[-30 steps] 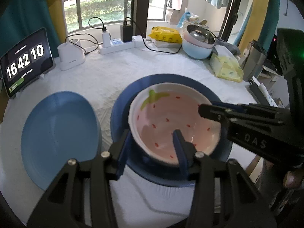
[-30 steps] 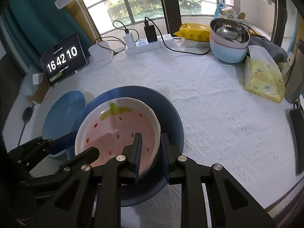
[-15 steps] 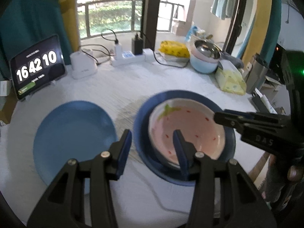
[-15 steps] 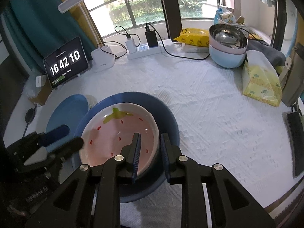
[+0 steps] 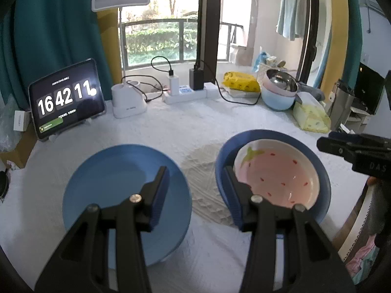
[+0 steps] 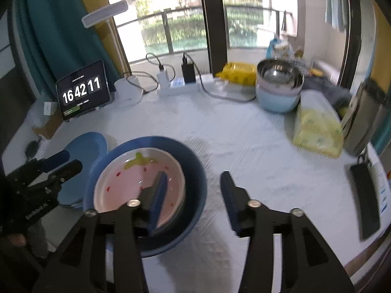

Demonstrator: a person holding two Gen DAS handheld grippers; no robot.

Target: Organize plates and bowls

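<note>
A pink strawberry-patterned bowl (image 5: 276, 175) (image 6: 127, 185) sits inside a dark blue bowl (image 5: 317, 166) (image 6: 195, 171) on the white cloth. To its left lies a light blue plate (image 5: 117, 185) (image 6: 83, 146). My left gripper (image 5: 196, 190) (image 6: 72, 161) is open and empty, over the cloth between plate and dark bowl. My right gripper (image 6: 194, 190) (image 5: 327, 144) is opening. Its left finger hangs over the strawberry bowl, its right finger over the cloth, and the bowls' near rims lie between without being pressed.
A steel bowl stacked in pink and pale blue bowls (image 5: 278, 92) (image 6: 278, 90) stands at the back right beside a yellow tissue pack (image 6: 317, 129). A tablet clock (image 5: 66, 100), lamp base (image 5: 128, 102) and power strip (image 5: 188, 92) line the back. A black phone (image 6: 366, 190) lies near the right table edge.
The right gripper's jaws have spread wide, letting go of the bowl rim. The left gripper has drawn back and left, off the strawberry bowl, so both dishes now show in its view.
</note>
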